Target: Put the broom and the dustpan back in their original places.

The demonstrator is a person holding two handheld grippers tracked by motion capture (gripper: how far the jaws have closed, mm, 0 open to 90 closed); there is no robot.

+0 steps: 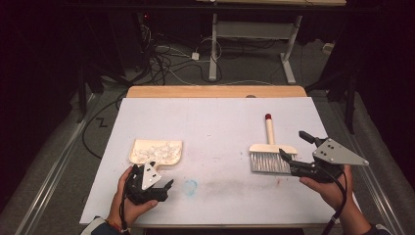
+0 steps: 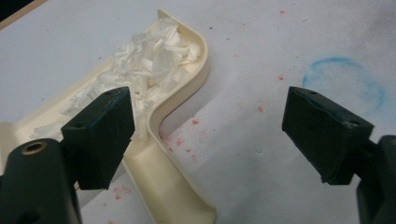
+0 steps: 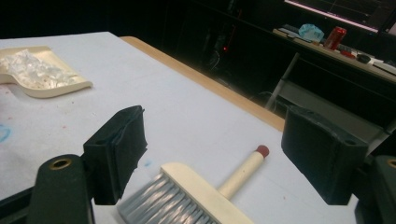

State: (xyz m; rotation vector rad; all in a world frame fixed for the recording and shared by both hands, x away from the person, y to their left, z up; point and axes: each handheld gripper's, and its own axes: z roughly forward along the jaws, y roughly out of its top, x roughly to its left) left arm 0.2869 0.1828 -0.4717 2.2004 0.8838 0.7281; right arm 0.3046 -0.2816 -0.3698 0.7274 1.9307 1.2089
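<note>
A cream dustpan (image 1: 169, 146) holding white shreds (image 1: 155, 153) lies left of centre on the white table. My left gripper (image 1: 155, 177) hovers open just behind its handle. In the left gripper view the dustpan handle (image 2: 163, 186) runs beside the left jaw, and the shreds (image 2: 140, 65) lie ahead of my left gripper (image 2: 210, 135). A brush (image 1: 271, 152) with grey bristles and a red-tipped cream handle lies at the right. My right gripper (image 1: 293, 144) stands open at its right end. In the right gripper view the brush (image 3: 201, 186) lies below and between the jaws of my right gripper (image 3: 219, 149), untouched.
A blue ring mark (image 1: 191, 186) and red specks stain the white sheet between the two tools. The table's wooden far edge (image 1: 215, 91) borders a floor with cables and a desk frame. A red can (image 3: 335, 37) sits on a far bench.
</note>
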